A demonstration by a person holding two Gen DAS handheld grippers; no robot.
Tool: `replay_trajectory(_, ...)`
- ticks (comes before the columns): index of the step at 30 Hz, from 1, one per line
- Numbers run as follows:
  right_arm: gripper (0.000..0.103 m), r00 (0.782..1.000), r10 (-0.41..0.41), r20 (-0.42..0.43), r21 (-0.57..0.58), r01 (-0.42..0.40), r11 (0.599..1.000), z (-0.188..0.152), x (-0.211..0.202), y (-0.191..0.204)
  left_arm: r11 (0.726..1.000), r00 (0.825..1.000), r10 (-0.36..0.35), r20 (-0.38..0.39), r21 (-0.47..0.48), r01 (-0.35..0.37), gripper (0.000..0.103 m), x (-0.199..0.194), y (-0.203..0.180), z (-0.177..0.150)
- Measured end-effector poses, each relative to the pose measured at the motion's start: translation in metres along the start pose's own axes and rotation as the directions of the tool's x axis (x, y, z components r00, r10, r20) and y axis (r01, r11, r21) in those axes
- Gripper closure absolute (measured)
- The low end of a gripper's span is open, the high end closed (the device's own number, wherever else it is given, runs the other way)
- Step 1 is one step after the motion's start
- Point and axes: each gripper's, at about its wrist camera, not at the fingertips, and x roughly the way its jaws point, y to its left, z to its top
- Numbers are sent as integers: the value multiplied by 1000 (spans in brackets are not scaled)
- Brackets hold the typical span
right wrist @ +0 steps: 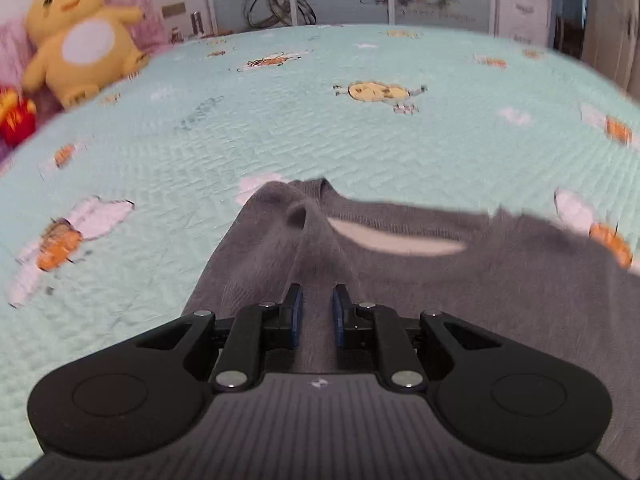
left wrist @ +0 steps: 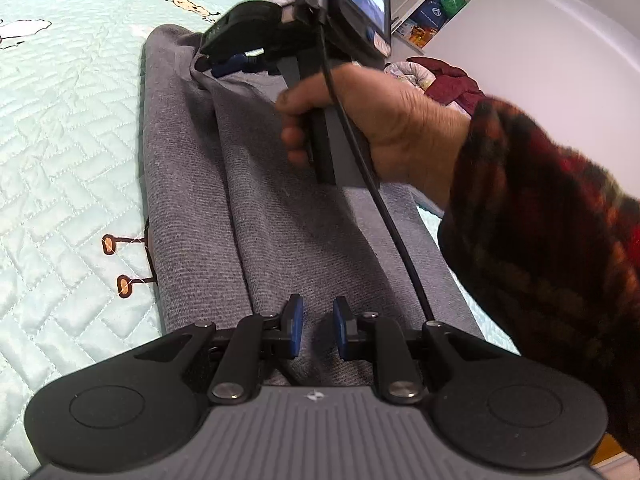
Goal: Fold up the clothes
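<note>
Mint quilted bed (left wrist: 68, 128) with a grey sweater (left wrist: 276, 216) spread across it.

Left tool (left wrist: 318, 330) sits over the sweater's near end, jaws narrow with cloth between them; whether they pinch it I cannot tell. Right tool (right wrist: 318, 316), held by a hand (left wrist: 380, 128) in a plaid sleeve (left wrist: 552, 248), clamps a raised ridge of sweater near the neckline. Yellow plush toy (right wrist: 80, 36) sits beyond.

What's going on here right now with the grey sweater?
A person is folding a grey sweater on a quilted bedspread, a claw in each hand. The right claw pinches a ridge of the knit near the neck. The left claw sits over the other end, cloth between its pads, though a grip is unclear.
</note>
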Motion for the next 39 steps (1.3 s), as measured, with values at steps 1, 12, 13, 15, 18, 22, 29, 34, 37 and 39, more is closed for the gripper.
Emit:
replay_trajectory(1,87,1000,-9,-4,-11,9,1000,2,0,3,1000,1000,-2,-2,-5,2,83,0,1,0)
replay_trajectory(12,87,999,-7,43,22,7,1000,4,-20,10,1000,1000,-2,-2,-9,2,83,-1,0,-4)
replay_trajectory(13,87,1000,-15,23,21,14,1000,5,-12,12,1000,1000,-2,-3,-10,2,83,0,0,-3)
replay_trajectory(15,86,1000,-24,-6,18,24,1000,5,3,15,1000,1000,-6,-6,-16,6,83,1,1,-1)
replay_trajectory(18,86,999,-32,-4,4,32,999,8,7,17,1000,1000,-15,-10,-27,14,83,-2,2,-1)
replay_trajectory(22,86,999,-10,39,42,8,999,9,-11,14,999,1000,-21,-11,-33,20,83,-2,3,1)
replay_trajectory(29,86,999,28,37,62,-31,998,13,-1,22,999,1000,-21,-10,-33,21,83,-1,6,2)
replay_trajectory(34,87,1000,15,18,46,-16,999,13,16,28,999,1000,-25,-10,-37,25,83,0,7,2)
replay_trajectory(37,86,999,33,36,80,-36,996,11,6,24,999,1000,-27,-9,-38,26,83,0,8,1)
replay_trajectory(39,86,998,40,46,89,-44,995,9,1,24,999,1000,-25,-7,-36,25,83,1,9,1)
